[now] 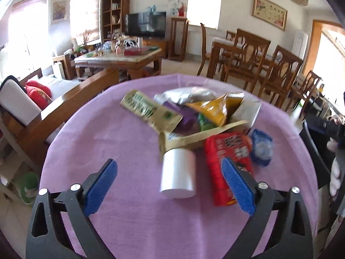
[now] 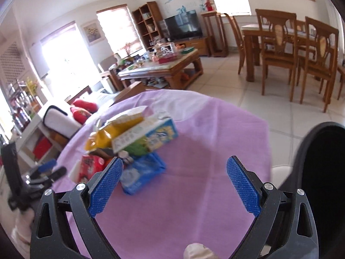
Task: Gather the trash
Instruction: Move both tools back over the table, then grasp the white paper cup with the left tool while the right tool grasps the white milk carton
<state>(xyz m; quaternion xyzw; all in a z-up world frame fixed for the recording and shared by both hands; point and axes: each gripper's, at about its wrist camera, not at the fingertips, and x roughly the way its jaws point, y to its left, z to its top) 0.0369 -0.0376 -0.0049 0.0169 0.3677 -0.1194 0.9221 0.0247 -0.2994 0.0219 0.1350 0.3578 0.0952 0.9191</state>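
A pile of trash lies on the purple tablecloth (image 1: 112, 133): a white cup on its side (image 1: 177, 172), a red packet (image 1: 226, 164), a blue packet (image 1: 262, 149), a yellow bag (image 1: 213, 110) and a beige wrapper (image 1: 148, 108). My left gripper (image 1: 170, 185) is open just short of the cup, nothing held. In the right wrist view the pile sits to the left: blue packet (image 2: 142, 174), red packet (image 2: 91, 166), blue-and-white carton (image 2: 148, 136), yellow bag (image 2: 114, 132). My right gripper (image 2: 174, 185) is open over bare cloth (image 2: 194, 194), empty. The left gripper (image 2: 46, 172) shows at the left edge.
A black bin (image 2: 321, 172) stands at the table's right edge; its rim (image 1: 312, 151) also shows in the left wrist view. A sofa with red cushions (image 1: 39, 95) lies to the left. Beyond are a cluttered coffee table (image 1: 120, 58) and dining chairs (image 1: 248, 60).
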